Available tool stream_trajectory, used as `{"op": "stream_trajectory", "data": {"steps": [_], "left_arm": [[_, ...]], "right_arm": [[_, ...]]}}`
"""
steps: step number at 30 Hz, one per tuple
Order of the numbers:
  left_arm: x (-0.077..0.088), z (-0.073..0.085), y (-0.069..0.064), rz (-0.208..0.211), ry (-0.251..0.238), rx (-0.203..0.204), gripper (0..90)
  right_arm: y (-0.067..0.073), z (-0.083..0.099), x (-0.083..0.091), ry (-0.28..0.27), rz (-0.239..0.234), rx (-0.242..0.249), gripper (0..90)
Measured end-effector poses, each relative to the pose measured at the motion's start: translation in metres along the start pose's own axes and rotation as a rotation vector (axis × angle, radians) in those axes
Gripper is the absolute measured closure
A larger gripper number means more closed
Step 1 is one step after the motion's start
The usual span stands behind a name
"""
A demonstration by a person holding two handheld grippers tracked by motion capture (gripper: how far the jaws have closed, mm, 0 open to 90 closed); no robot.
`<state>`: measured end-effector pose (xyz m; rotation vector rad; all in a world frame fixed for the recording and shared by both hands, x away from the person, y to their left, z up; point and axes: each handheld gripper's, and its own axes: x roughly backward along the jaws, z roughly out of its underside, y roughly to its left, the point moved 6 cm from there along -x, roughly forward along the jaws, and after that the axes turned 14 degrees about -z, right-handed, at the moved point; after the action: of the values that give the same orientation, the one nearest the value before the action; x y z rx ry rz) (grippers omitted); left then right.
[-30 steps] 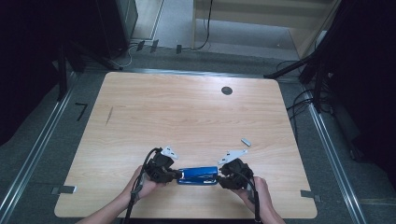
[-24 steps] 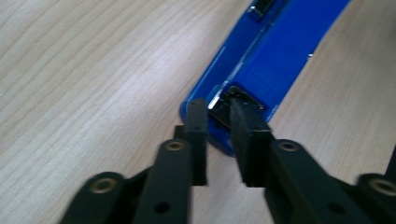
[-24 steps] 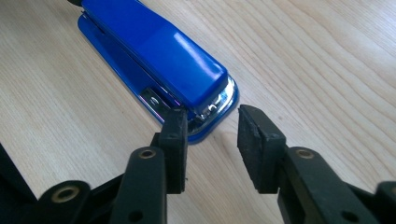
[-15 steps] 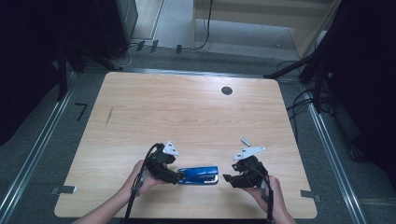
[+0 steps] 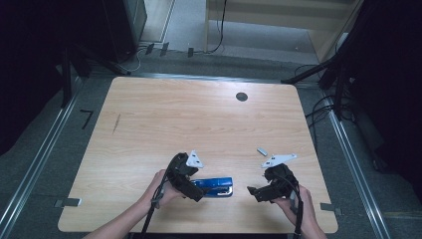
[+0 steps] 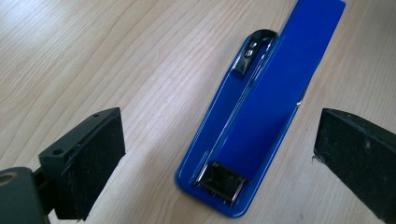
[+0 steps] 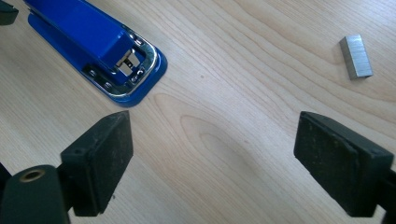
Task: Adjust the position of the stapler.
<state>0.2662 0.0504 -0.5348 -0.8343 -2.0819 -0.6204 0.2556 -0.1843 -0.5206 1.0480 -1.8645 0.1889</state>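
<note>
Blue stapler (image 5: pixel 215 187) lies flat on the pale wooden bench (image 5: pixel 199 124), close to the near edge, at about 6 o'clock on the top as seen from the high view. Its long body runs roughly 9 to 3 o'clock between the two hand-held tools.

At its 9 o'clock end, the left claw (image 5: pixel 196 191) is held in the person's left hand (image 5: pixel 161 191), with jaws that have just been opening and now stand wide. In the left gripper view the stapler (image 6: pixel 261 107) sits between the two black pads (image 6: pixel 93 158) without either one touching it, and bare wood shows on both sides of the blue body.

At the 3 o'clock side, the right claw (image 5: pixel 253 191) is carried in the right hand (image 5: pixel 298 204) and points toward 9 o'clock, a clear gap of bench away from the stapler's metal-tipped end. Its jaws too have just been opening and stand wide with nothing between them. In the right gripper view the stapler's chrome nose (image 7: pixel 130 70) lies up at 10 o'clock beyond the pads (image 7: pixel 100 163).

Farther out, at about 1 o'clock from the right claw, a small silver strip of staples (image 5: pixel 262 151) rests alone on the wood; the right gripper view shows the strip (image 7: pixel 356 57) at 2 o'clock.

Near the far edge, toward 1 o'clock, a dark round hole (image 5: pixel 242 96) is set in the benchtop.
</note>
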Motion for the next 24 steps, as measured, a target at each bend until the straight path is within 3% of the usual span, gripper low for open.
{"op": "stream_trajectory", "data": {"steps": [9, 11, 20, 24], "left_arm": [[-0.009, -0.012, -0.014, 0.021, -0.002, -0.036, 1.3], [-0.009, -0.015, -0.019, 0.027, -0.008, -0.066, 1.6], [-0.019, -0.032, -0.039, 0.042, -0.033, -0.143, 22.4], [-0.024, -0.036, -0.047, 0.048, -0.037, -0.170, 27.5]], "right_arm": [[-0.009, 0.007, 0.005, 0.009, 0.002, -0.025, 5.9], [-0.009, 0.008, 0.005, 0.016, 0.006, -0.033, 5.9], [-0.013, 0.009, 0.005, 0.025, 0.021, -0.039, 5.9], [-0.015, 0.010, 0.006, 0.026, 0.023, -0.044, 6.0]]}}
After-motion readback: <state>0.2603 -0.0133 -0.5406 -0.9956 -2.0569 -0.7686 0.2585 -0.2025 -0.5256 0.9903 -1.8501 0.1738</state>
